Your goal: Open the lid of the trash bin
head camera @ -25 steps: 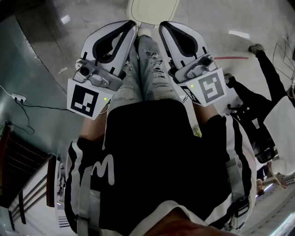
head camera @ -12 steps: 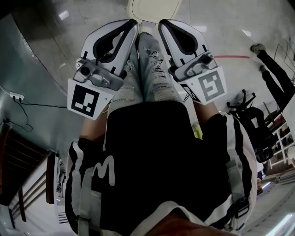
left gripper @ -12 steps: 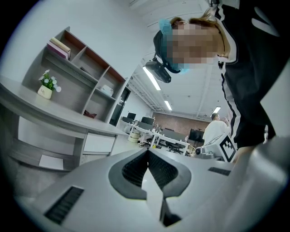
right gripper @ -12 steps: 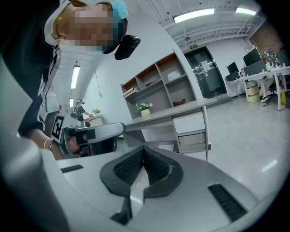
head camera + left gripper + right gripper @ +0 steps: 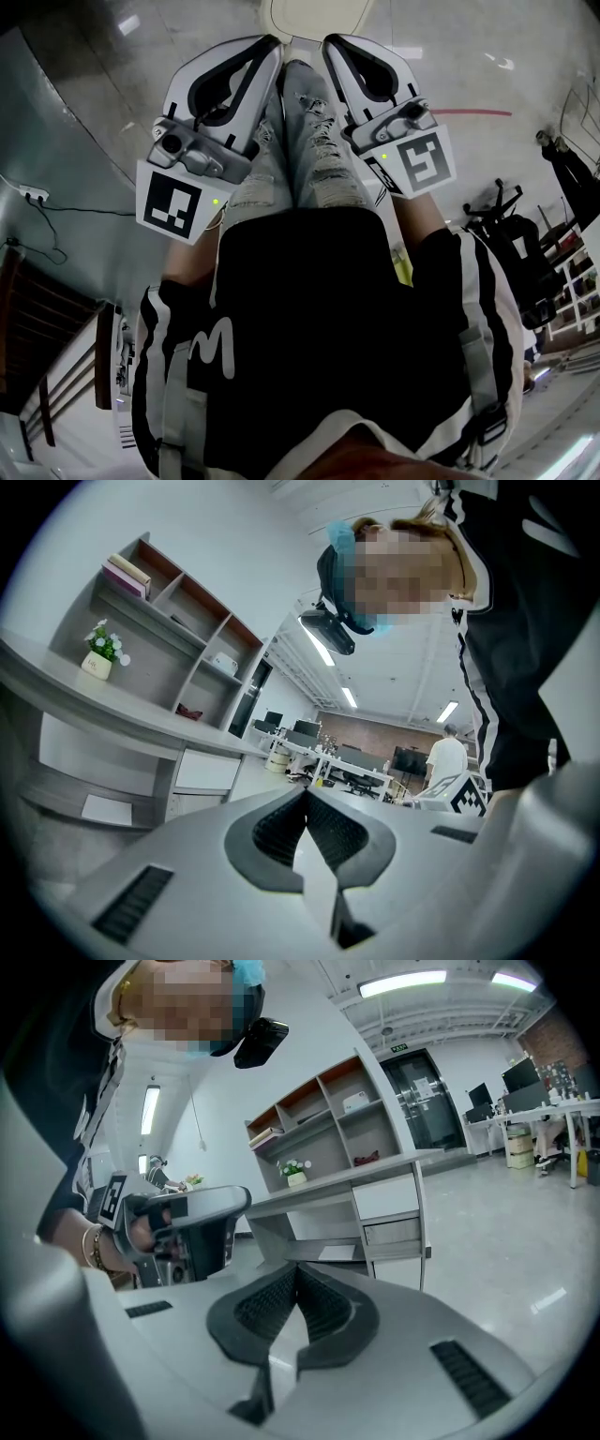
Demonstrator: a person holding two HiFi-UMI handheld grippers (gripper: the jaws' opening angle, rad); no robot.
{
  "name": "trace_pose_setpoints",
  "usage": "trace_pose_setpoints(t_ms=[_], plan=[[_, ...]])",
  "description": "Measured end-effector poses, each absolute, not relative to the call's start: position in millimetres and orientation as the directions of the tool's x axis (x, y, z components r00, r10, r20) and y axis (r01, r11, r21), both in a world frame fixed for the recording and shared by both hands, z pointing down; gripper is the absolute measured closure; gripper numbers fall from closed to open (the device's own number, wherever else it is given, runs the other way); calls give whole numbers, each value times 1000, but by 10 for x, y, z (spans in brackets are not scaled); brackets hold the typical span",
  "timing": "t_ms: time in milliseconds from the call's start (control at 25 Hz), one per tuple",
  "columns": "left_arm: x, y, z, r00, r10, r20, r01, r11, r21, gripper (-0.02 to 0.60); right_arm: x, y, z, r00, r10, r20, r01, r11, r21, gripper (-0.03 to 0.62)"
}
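Glossy grey floor (image 5: 450,56) underfoot, marked with red line (image 5: 473,112) at right. Cream trash bin lid (image 5: 314,17) at top edge of head view, seen from above, straight ahead of both tools. Left tool (image 5: 272,47) held just beside left leg, aimed at lid; clenched, ribbed pads (image 5: 278,832) pressed together at tips, nothing gripped. Right tool (image 5: 330,45) held just beside right leg, likewise aimed at lid; clenched, pads (image 5: 322,1310) closed tip to tip, nothing gripped. Both tips near lid's closest rim; contact not determinable. Legs in ripped jeans (image 5: 314,159) between tools. Grey shelving (image 5: 347,1110) with potted plant (image 5: 295,1172) in both gripper views.
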State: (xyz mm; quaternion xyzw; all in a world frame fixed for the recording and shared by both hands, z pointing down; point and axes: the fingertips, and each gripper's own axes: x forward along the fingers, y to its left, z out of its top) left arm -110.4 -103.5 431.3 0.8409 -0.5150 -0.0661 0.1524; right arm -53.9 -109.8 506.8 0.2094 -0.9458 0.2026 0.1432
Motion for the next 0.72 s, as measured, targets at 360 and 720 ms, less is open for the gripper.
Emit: trace_pose_setpoints(t_ms=[360,720], plan=[[-1097,-1031,4314,465,-884,50,-844,-426,327,580,-478,-1056,5531,-840,-324,435,-479,819,-317,585],[-1099,-1009,4344,465,-883,59,-844,-423,329,580,-441,-954,5993,-811,-293,505,-491,811,-317,585]])
